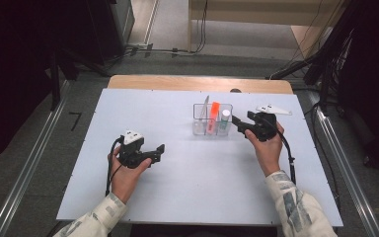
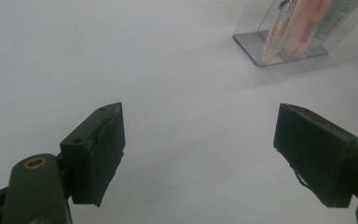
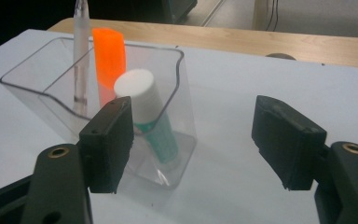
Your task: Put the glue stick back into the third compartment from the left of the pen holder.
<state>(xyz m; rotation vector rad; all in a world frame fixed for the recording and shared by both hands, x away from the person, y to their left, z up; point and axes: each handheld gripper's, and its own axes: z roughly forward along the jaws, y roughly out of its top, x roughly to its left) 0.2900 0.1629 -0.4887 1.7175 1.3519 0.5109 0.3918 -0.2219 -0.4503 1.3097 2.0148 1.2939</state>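
Pale grey-white board covers my table (image 1: pixel 177 192), wood edge at the far side, dark room around. My right gripper (image 1: pixel 238 123) hangs released just beside the clear organiser (image 1: pixel 197 127) — white-capped tube (image 3: pixel 144 116) nearest its jaws. My left gripper (image 1: pixel 159 151) is spread wide too, organiser well ahead.

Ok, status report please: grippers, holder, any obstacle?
Left gripper open, empty. Right gripper open beside holder, not touching. Pen, marker, tube inside. Nothing in the way.
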